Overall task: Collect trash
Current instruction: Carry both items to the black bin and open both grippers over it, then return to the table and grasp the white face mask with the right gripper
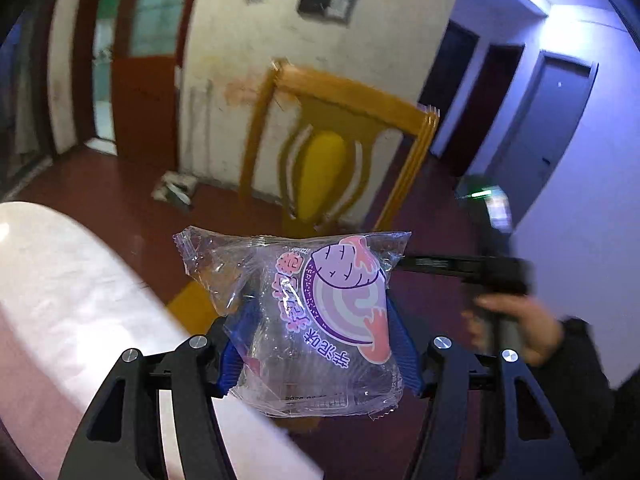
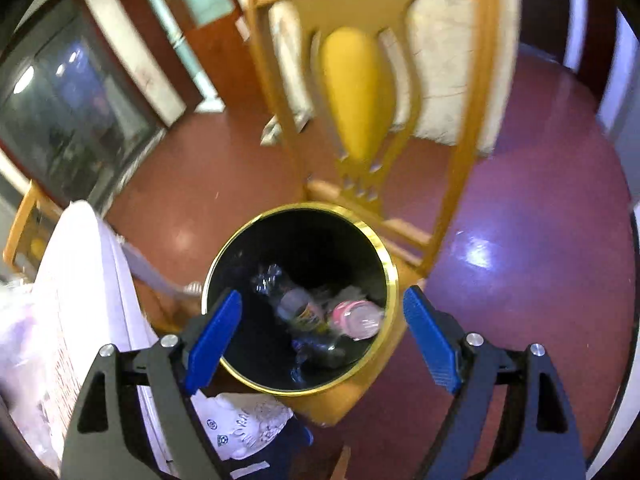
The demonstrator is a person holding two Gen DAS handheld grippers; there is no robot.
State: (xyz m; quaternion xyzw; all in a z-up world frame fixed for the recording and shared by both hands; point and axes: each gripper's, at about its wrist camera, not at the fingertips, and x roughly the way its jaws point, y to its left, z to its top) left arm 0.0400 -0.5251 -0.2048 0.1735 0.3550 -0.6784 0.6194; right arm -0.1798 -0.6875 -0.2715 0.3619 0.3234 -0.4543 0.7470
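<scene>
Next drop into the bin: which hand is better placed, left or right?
Left. The left gripper holds the clear snack wrapper. The right gripper hangs open and empty over the black bin, so it has nothing to drop.

Glossy clear plastic wrapper

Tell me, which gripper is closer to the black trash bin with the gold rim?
Right. The right gripper hangs directly over the trash bin, fingers open and empty. The left gripper holds a snack wrapper and shows no bin in its view, so it sits farther off.
</scene>
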